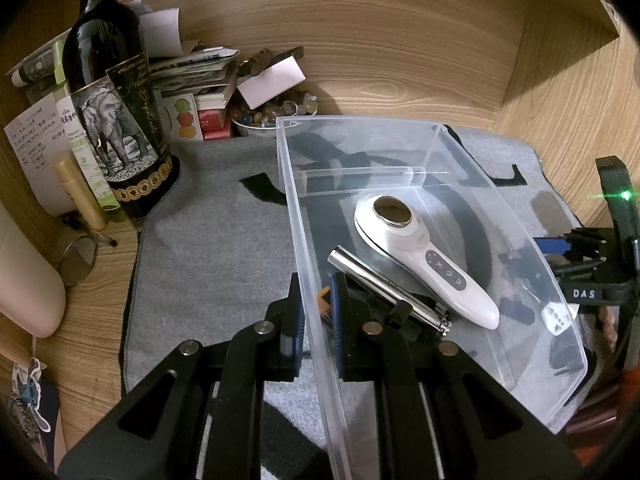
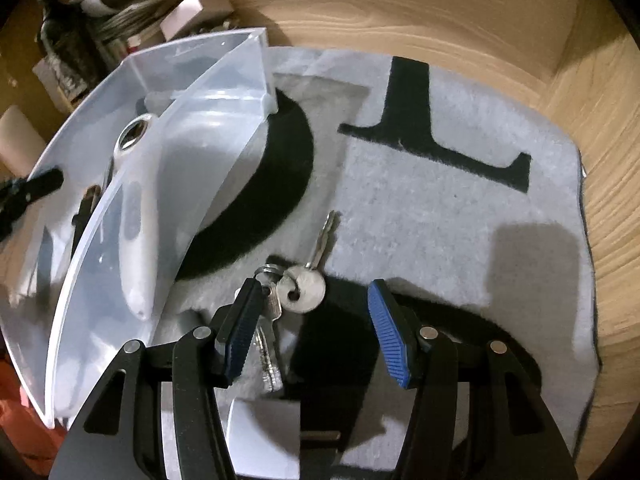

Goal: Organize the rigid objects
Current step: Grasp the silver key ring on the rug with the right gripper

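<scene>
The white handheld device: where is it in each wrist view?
Left wrist: white handheld device lies mid-right inside the clear bin, beside a metal tube.
Right wrist: seen blurred through the bin's wall, left of centre.
Shared landmark: the bin on the grey mat.

keys (image 2: 298, 292) lie on mat (image 2: 440, 208), seemingly beside bin (image 2: 120, 200).

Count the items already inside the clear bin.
2: a white handheld device in the clear bin's middle, a metal cylinder beside it, toward the left gripper. More may be hidden.
</scene>
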